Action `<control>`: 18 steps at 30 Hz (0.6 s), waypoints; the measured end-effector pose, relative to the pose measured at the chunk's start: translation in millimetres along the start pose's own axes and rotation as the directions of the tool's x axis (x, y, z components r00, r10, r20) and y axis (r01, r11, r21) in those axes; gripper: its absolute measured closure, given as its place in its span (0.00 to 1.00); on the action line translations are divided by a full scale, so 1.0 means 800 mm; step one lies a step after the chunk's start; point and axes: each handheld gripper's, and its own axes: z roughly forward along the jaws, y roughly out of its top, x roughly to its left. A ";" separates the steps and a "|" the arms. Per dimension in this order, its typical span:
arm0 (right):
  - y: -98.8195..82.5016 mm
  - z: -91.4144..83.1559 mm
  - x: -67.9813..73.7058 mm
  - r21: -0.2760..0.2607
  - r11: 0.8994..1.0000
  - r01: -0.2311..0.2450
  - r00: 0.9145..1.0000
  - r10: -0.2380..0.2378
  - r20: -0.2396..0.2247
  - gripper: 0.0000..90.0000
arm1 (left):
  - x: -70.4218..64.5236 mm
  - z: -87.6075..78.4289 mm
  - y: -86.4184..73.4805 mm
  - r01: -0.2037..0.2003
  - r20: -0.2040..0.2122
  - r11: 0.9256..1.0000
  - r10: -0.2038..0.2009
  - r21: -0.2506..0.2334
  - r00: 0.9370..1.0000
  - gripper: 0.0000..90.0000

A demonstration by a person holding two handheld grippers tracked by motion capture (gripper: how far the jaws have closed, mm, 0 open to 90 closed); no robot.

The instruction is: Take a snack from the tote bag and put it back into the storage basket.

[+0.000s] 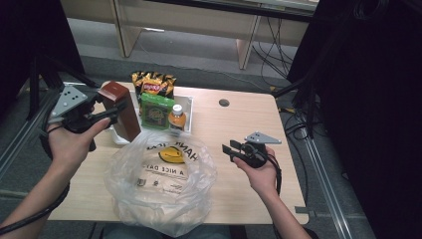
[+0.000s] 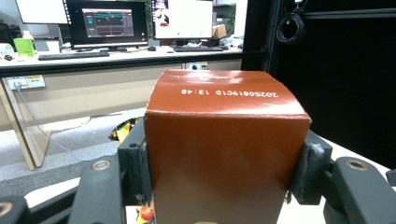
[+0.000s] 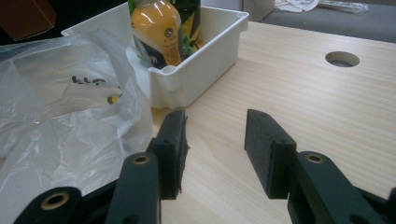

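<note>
A tall reddish-brown carton (image 1: 121, 109) is held tilted above the table's left side, and my left gripper (image 1: 115, 110) is shut on it. In the left gripper view the carton (image 2: 224, 154) sits between both pads, a printed date code on its top face. My right gripper (image 1: 230, 150) hovers over the table's right half, open with nothing between its jaws; the right gripper view has it (image 3: 215, 149) above bare wood. A clear plastic bag (image 1: 159, 179) with yellow and black print lies crumpled at the front centre.
A white bin (image 1: 189, 107) behind the bag holds a green packet (image 1: 155, 112) and an orange-drink bottle (image 1: 176, 118); a chip bag (image 1: 153, 82) stands at its far end. A round cable hole (image 1: 224, 102) sits far right. Black frame posts flank the table.
</note>
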 end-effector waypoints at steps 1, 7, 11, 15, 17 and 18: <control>0.000 0.001 0.001 -0.003 1.000 -0.010 1.000 0.010 -0.005 0.66 | 0.000 0.001 0.000 -0.001 -0.001 1.000 0.001 0.000 1.000 0.42; 0.000 0.002 -0.003 -0.017 0.999 0.038 0.999 -0.038 0.012 0.66 | 0.003 0.004 -0.001 -0.003 -0.007 1.000 0.003 -0.002 1.000 0.42; 0.000 0.001 -0.003 -0.017 0.999 0.040 0.999 -0.040 0.011 0.66 | 0.005 0.007 -0.002 -0.002 -0.012 1.000 0.002 0.001 1.000 0.42; -0.001 0.003 -0.002 -0.029 0.999 0.035 0.999 -0.035 0.014 0.66 | 0.007 0.011 -0.004 -0.004 -0.020 1.000 0.004 -0.001 1.000 0.42; -0.001 0.003 -0.004 -0.027 0.998 0.054 0.998 -0.054 0.018 0.66 | 0.008 0.012 -0.004 -0.007 -0.023 1.000 0.007 0.001 1.000 0.42; -0.001 0.003 -0.004 -0.028 0.998 0.054 0.998 -0.054 0.012 0.66 | 0.008 0.014 -0.005 -0.007 -0.026 1.000 0.007 0.001 1.000 0.42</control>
